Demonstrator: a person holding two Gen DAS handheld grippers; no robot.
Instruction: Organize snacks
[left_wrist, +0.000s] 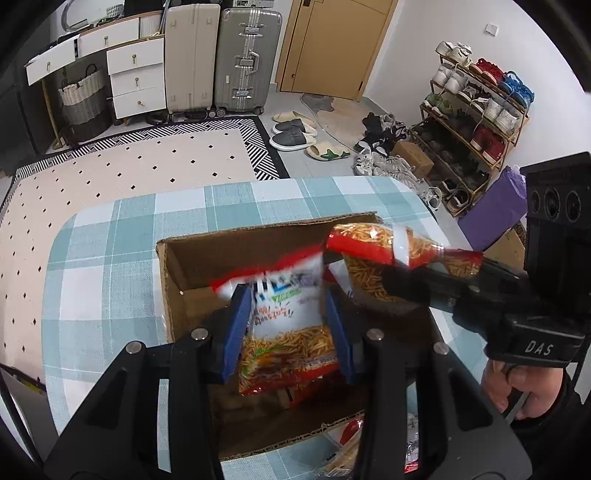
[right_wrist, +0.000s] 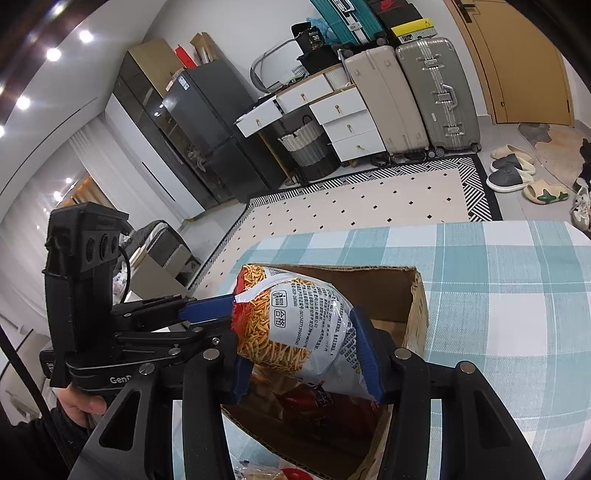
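In the left wrist view, the left gripper (left_wrist: 288, 328) pinches a snack bag (left_wrist: 286, 339) at frame centre, over the open cardboard box (left_wrist: 173, 280). Only the right wrist view shows the second bag's (right_wrist: 306, 325) printed white back, clamped by the right gripper (right_wrist: 306, 354) over the box's lower-centre opening.

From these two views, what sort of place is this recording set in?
Most likely a lived-in home, near the entrance: a loaded shoe rack and slippers by a door, with suitcases parked against the wall.
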